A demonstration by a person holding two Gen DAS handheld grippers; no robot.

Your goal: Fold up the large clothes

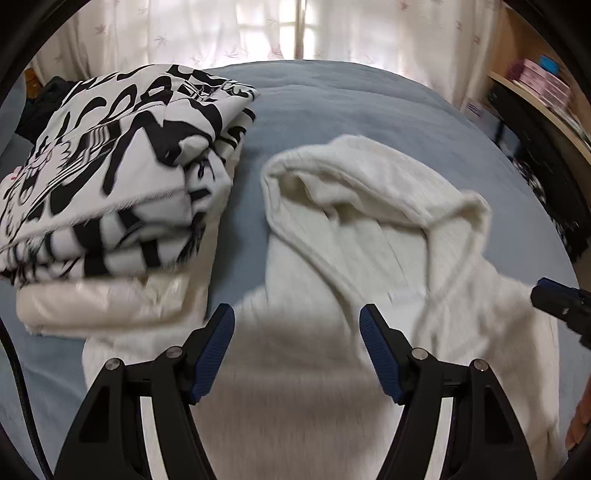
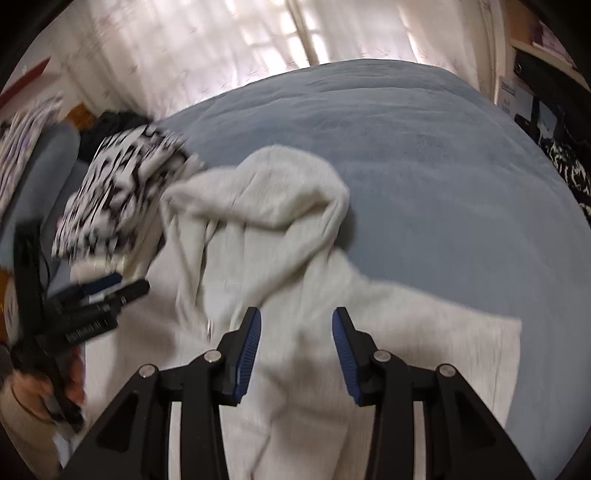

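From the left wrist, a blue-grey bed cover (image 1: 351,107) fills the middle, with pale sheer curtains (image 1: 221,29) at twelve o'clock and a wooden shelf (image 1: 535,99) at two o'clock. A white hoodie (image 1: 369,229) lies on the cover at centre, its hood toward twelve o'clock. At nine to ten o'clock sits a folded black-and-white printed garment (image 1: 122,162) on a folded cream garment (image 1: 107,306). The left gripper (image 1: 297,350) hangs over the hoodie, jaws spread wide, nothing between the pads.

From the right wrist, the same cover (image 2: 424,155) and curtains (image 2: 207,44) show. The hoodie (image 2: 280,236) lies from centre to six o'clock. The right gripper (image 2: 296,354) is above it, jaws partly apart and empty. The left gripper (image 2: 110,288) appears at nine o'clock, blurred.
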